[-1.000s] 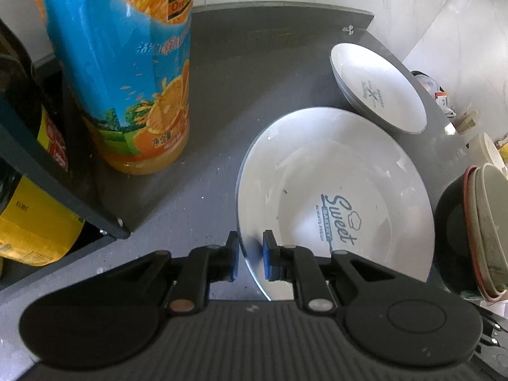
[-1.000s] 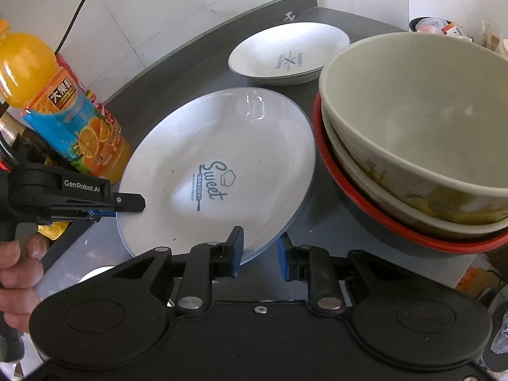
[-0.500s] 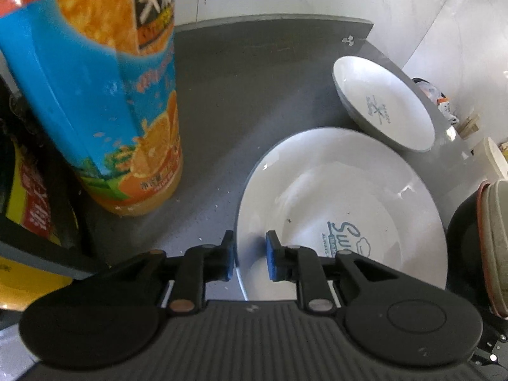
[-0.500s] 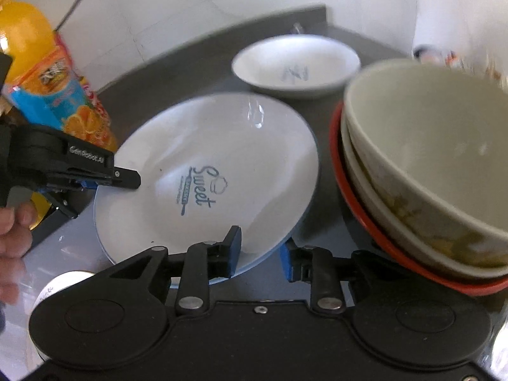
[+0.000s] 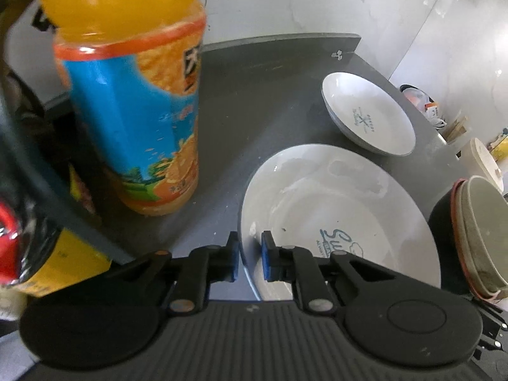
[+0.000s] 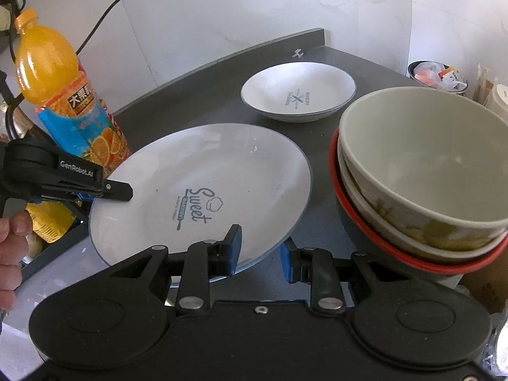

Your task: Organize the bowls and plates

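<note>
Your left hand-held gripper (image 5: 249, 260) is clamped on the rim of the big plate (image 6: 203, 190), which lies on the bench (image 6: 317, 136) just beside the stacked bowls (image 6: 422, 171). Your right hand-held gripper (image 6: 260, 254) straddles the plate's near edge, unclosed. Judged next: lift it toward the small plate (image 6: 298, 90) beyond.

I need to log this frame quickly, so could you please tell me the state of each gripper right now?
Left gripper: shut on the large plate's rim.
Right gripper: open, straddling the same plate's near edge, not clamped.
</note>
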